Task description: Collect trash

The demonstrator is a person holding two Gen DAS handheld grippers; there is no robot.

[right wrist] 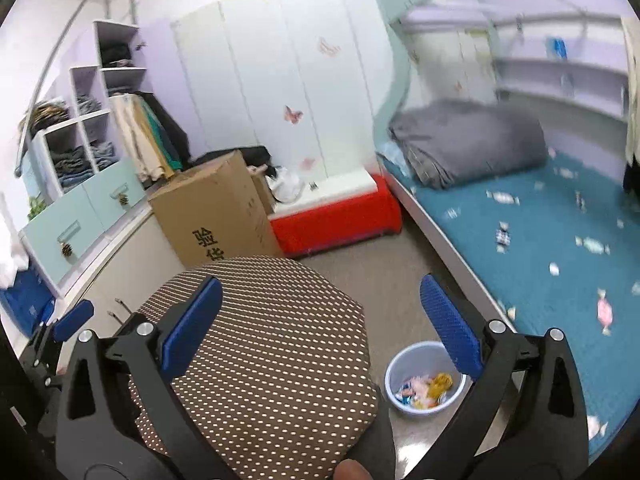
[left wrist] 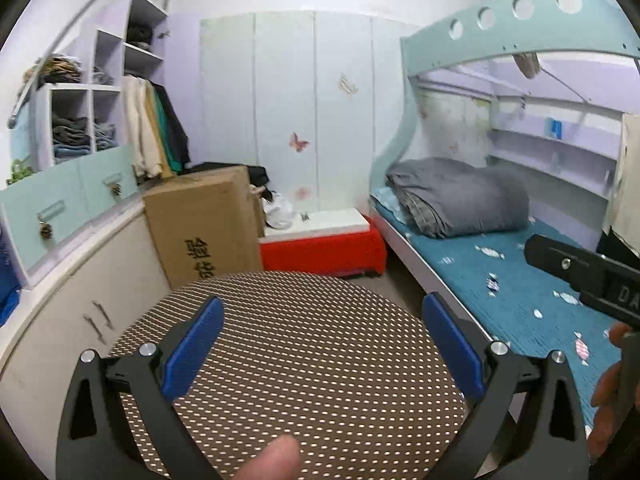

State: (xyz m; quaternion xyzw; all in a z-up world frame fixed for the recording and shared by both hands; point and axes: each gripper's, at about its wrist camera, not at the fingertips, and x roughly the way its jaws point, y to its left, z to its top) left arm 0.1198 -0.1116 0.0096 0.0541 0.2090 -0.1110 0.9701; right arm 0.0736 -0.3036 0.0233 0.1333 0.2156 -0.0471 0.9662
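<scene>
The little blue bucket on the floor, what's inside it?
The bucket holds crumpled candy wrappers, pink, yellow and blue ones. The right gripper's finger covers part of its rim, and anything under the pile stays hidden.

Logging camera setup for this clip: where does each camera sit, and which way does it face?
Left wrist: on the left gripper, above the round dotted stool, facing the wardrobe and bed; open blue fingers, a fingertip and the right gripper show.
Right wrist: on the right gripper, facing likewise, over a trash bin holding wrappers; open fingers show.
Shared: stool, cardboard box, red bench, grey blanket, candy wrappers on the bed.
</scene>
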